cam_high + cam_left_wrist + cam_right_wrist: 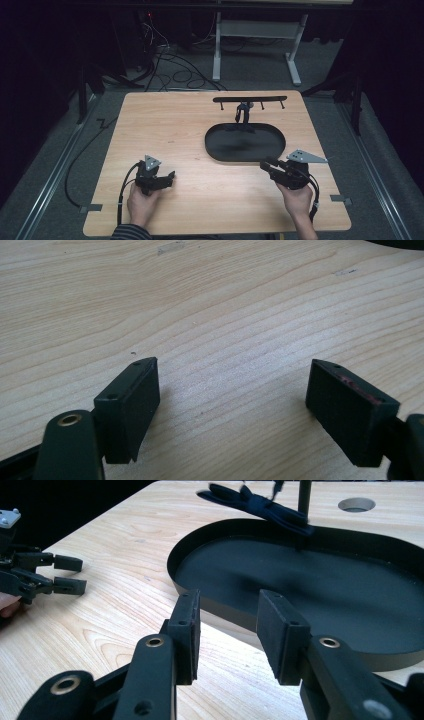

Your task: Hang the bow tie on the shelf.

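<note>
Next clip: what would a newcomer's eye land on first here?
The black oval tray lying right of centre on the pale wooden table, empty inside. Behind it stands a low black rack with something dark hanging from it. Near the front edge, the left gripper and right gripper both hold nothing.

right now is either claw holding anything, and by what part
Nothing is held. The left claw is open over bare table; the right claw is open, empty, near the black tray.

Left gripper (170,176) low, jaws wide apart, right gripper (265,164) jaws parted, empty
</note>
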`<control>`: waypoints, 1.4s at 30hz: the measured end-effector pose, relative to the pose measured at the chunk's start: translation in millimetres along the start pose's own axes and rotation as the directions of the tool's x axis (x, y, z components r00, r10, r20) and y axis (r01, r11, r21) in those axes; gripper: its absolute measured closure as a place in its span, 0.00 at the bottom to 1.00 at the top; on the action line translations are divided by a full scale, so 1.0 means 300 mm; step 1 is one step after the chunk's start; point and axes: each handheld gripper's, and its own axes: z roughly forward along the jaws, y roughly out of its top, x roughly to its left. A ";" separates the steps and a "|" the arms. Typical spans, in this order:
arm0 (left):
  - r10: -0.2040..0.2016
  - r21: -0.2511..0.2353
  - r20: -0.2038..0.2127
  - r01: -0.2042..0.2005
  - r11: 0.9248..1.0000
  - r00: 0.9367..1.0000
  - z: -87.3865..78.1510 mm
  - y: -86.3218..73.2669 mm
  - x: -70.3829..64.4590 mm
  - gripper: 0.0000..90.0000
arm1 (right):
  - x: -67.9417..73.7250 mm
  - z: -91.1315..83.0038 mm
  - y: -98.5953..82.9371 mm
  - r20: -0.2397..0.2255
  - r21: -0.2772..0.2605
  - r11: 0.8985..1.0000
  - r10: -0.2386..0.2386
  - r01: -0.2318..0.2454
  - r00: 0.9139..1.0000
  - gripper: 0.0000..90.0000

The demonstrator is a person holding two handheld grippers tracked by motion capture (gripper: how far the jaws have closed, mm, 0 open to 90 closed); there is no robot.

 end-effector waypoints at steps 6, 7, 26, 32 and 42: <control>0.000 0.000 0.000 0.000 1.000 1.000 0.000 0.000 0.000 0.24 | 0.001 0.012 -0.009 -0.002 0.010 1.000 0.001 -0.001 1.000 0.71; 0.000 0.000 0.000 0.000 1.000 1.000 0.000 0.000 0.000 0.24 | 0.002 0.014 -0.010 -0.001 0.012 1.000 0.002 -0.002 1.000 0.71; 0.000 0.000 0.000 0.000 1.000 1.000 0.000 0.000 0.000 0.24 | 0.002 0.065 -0.046 0.008 0.056 0.998 -0.001 0.000 1.000 0.71; 0.000 0.000 0.000 0.000 1.000 1.000 0.000 0.000 0.000 0.24 | -0.003 0.081 -0.061 0.019 0.073 0.997 0.002 -0.003 1.000 0.71; 0.000 0.000 0.000 0.000 1.000 1.000 0.000 0.000 0.000 0.24 | -0.013 0.109 -0.092 0.033 0.101 0.995 0.006 -0.010 0.999 0.71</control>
